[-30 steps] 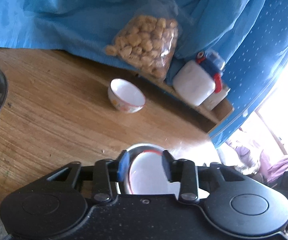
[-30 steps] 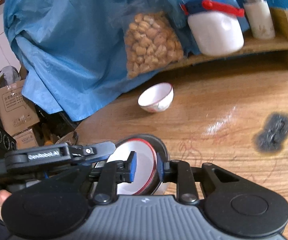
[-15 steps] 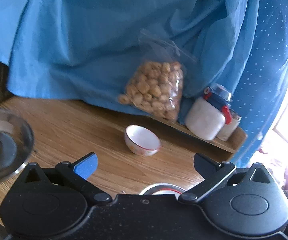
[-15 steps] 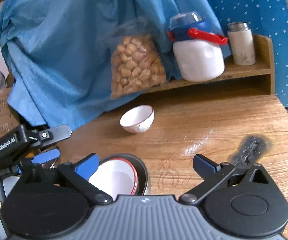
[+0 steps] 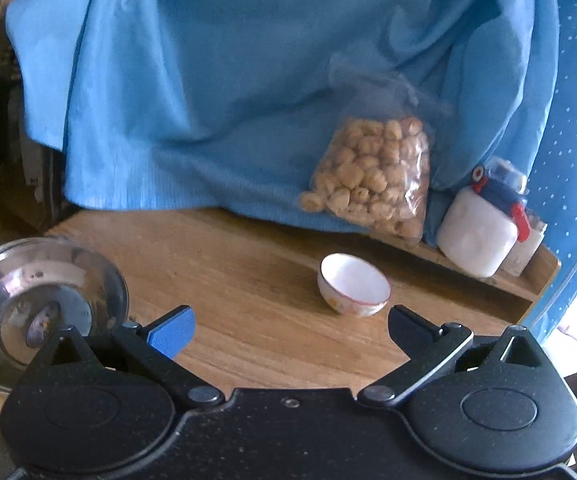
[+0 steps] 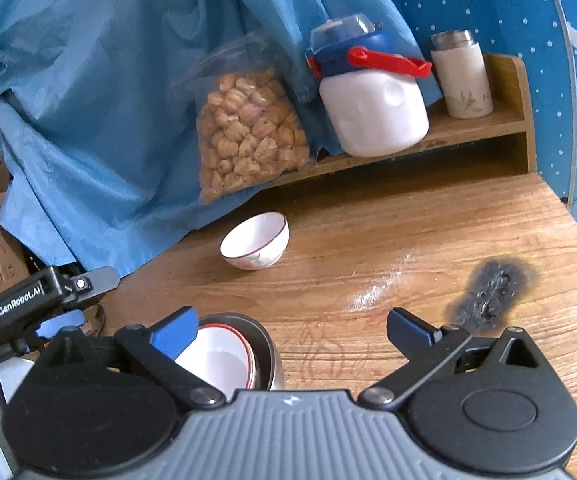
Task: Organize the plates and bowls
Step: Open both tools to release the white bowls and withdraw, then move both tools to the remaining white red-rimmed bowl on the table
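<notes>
A small white bowl with a red rim (image 5: 353, 290) (image 6: 255, 246) sits upright on the wooden table. My left gripper (image 5: 288, 330) is open and empty, just short of it. A steel bowl (image 5: 44, 308) sits at the table's left edge. In the right wrist view a white red-rimmed bowl (image 6: 218, 360) sits nested inside a steel bowl (image 6: 268, 354), close under my open, empty right gripper (image 6: 290, 330). The left gripper (image 6: 54, 304) shows at the left of that view.
A bag of nuts (image 6: 248, 130) leans on blue cloth (image 5: 208, 100) at the back. A white jar with a blue lid (image 6: 372, 100) and a white flask (image 6: 462, 76) stand on a low wooden shelf (image 6: 488, 124). A burn mark (image 6: 488, 294) scars the table at right.
Both grippers opened and let go of the nested bowls, then drew back and rose. The left gripper swung left, bringing the lone steel bowl into its view.
</notes>
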Demonstrator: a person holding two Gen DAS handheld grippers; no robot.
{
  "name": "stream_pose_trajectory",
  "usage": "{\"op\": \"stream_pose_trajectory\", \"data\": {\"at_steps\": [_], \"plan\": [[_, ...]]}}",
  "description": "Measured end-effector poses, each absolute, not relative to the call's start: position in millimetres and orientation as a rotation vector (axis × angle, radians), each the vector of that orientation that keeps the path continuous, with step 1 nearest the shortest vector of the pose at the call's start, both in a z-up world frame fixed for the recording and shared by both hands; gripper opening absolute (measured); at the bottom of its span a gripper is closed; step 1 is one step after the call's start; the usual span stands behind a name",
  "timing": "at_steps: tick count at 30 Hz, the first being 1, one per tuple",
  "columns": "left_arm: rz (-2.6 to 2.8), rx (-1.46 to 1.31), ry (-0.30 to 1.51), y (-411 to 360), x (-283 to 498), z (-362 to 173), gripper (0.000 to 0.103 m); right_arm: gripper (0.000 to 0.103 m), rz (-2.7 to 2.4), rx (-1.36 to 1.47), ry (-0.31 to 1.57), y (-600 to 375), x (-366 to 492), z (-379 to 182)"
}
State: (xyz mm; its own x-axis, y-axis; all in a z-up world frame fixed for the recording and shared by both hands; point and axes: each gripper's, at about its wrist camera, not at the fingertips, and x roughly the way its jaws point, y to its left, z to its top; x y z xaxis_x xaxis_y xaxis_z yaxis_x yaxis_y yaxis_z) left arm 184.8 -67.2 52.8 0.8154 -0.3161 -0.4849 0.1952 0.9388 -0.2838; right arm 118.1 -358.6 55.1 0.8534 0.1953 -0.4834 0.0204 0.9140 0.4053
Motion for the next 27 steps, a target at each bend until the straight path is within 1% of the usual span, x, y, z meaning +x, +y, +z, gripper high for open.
{"op": "stream_pose_trajectory", "data": {"at_steps": [11,16,18,23,27], "plan": [[-0.290,-0.187,0.599,-67,199,46,0.102,0.103,0.103,0.427,0.563,-359,131,51],[-0.303,-0.182,0.639,-69,223,42,0.102,0.103,0.118,0.482,0.603,-367,147,41],[-0.325,-0.221,0.691,-66,241,37,0.102,0.103,0.115,0.477,0.619,-369,153,42],[-0.268,-0.478,0.755,-48,267,19,0.102,0.103,0.111,0.428,0.607,-375,161,49],[-0.245,-0.476,0.750,-49,278,17,0.102,0.103,0.091,0.410,0.619,-380,178,50]]}}
